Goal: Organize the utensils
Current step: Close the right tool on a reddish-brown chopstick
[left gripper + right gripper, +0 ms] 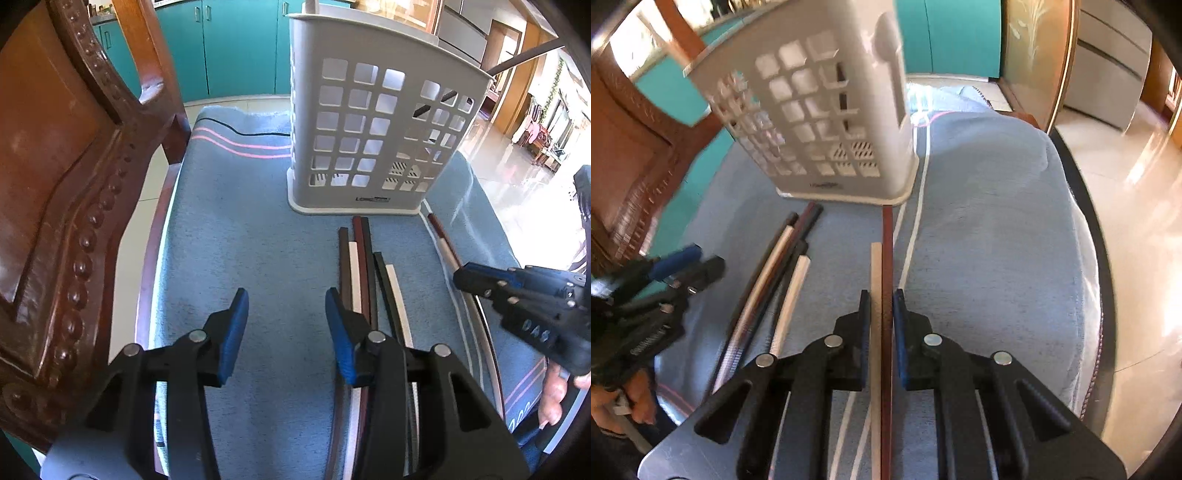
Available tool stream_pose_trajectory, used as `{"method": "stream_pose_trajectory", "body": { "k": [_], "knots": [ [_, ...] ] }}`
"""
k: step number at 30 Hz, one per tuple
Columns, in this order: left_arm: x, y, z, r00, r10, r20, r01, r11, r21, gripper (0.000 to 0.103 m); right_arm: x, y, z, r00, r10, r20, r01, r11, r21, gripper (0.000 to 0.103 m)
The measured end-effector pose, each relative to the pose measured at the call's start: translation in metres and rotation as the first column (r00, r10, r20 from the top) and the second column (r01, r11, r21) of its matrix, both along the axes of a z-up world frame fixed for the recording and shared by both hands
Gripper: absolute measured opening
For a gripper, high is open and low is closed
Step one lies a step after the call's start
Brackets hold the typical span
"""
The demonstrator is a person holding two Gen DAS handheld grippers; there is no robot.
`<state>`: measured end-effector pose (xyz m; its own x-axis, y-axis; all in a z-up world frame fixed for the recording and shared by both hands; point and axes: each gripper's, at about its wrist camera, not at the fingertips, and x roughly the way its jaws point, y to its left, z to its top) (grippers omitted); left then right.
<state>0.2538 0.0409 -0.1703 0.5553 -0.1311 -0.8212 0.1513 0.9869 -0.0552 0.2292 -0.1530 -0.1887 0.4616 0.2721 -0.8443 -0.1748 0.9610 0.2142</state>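
A white perforated utensil holder (373, 129) stands on a blue towel; it also shows in the right wrist view (827, 110). One dark chopstick (524, 57) leans out of its top right. Several chopsticks (364, 266), dark, reddish and white, lie in front of it, also in the right wrist view (775, 273). My left gripper (286, 328) is open and empty, just left of this bundle. My right gripper (879, 317) is shut on two chopsticks (882, 280), one cream and one reddish brown, whose tips reach toward the holder's base. It shows at the right edge of the left wrist view (465, 277).
A carved wooden chair (74, 184) stands close on the left. The blue towel (240, 240) covers a table with a dark rim (1097, 258). Teal cabinets (229, 44) are behind, glossy floor (1137, 206) to the right.
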Motion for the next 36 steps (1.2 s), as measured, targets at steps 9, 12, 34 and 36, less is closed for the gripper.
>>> {"method": "stream_pose_trajectory", "body": {
  "k": [9, 12, 34, 36],
  "knots": [
    [-0.001, -0.011, -0.005, 1.0, -0.016, -0.004, 0.016, 1.0, 0.015, 0.046, -0.001, -0.017, 0.006, 0.998, -0.028, 0.048, 0.03, 0.998, -0.053, 0.013],
    [-0.002, -0.014, -0.007, 1.0, -0.021, -0.006, 0.021, 1.0, 0.017, 0.047, 0.001, -0.018, 0.0, 0.999, -0.032, 0.044, 0.036, 0.995, -0.092, 0.019],
    [-0.014, -0.028, 0.004, 0.993, -0.074, 0.09, 0.075, 0.997, 0.002, 0.05, 0.002, -0.014, -0.002, 0.999, -0.037, 0.03, 0.04, 0.992, -0.12, 0.016],
    [-0.015, -0.029, 0.004, 0.993, -0.078, 0.091, 0.077, 0.997, 0.005, 0.05, 0.004, -0.01, -0.006, 0.999, -0.027, 0.023, 0.029, 0.992, -0.126, 0.017]
  ]
}}
